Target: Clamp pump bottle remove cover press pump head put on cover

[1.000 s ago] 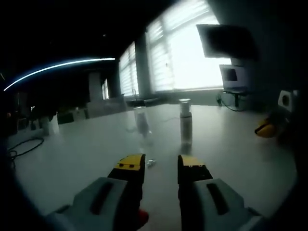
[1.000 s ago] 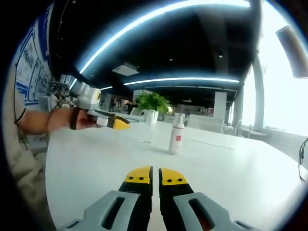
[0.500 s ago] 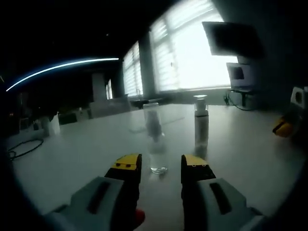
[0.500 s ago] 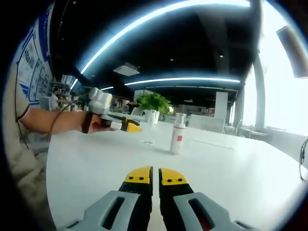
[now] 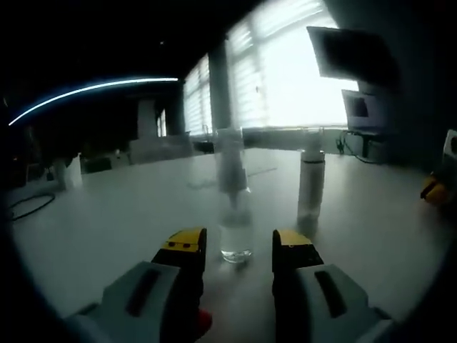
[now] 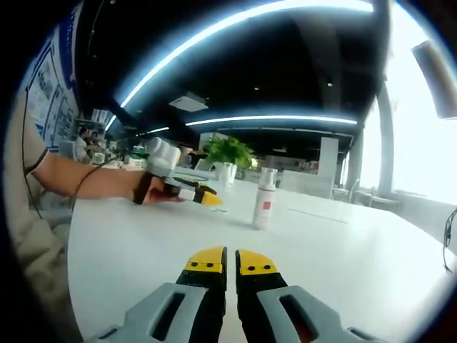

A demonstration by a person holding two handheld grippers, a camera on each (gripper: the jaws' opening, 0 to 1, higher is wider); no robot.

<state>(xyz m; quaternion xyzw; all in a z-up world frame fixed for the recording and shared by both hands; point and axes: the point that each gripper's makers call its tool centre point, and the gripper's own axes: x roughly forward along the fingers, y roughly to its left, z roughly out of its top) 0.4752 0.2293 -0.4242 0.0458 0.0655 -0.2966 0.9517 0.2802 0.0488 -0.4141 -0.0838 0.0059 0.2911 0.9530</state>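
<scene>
1. Left gripper view: it's dim here against the bright windows point(image 5: 300, 78), and the clear pump bottle point(image 5: 234, 207) is faint, its top hard to make out. It stands upright on the white table point(image 5: 107, 214), long axis vertical, just beyond the left gripper point(image 5: 235, 250), whose jaws gape wide with nothing held. A white bottle point(image 5: 311, 187) stands upright to its right. The clear bottle looms closer than half a second ago.

2. Right gripper view: the right gripper point(image 6: 231, 263) sits near, jaws pressed together on nothing. Far off, the white bottle point(image 6: 263, 200) stands upright. The left gripper point(image 6: 203, 197) has pushed further right; the clear bottle is too faint to spot.
</scene>
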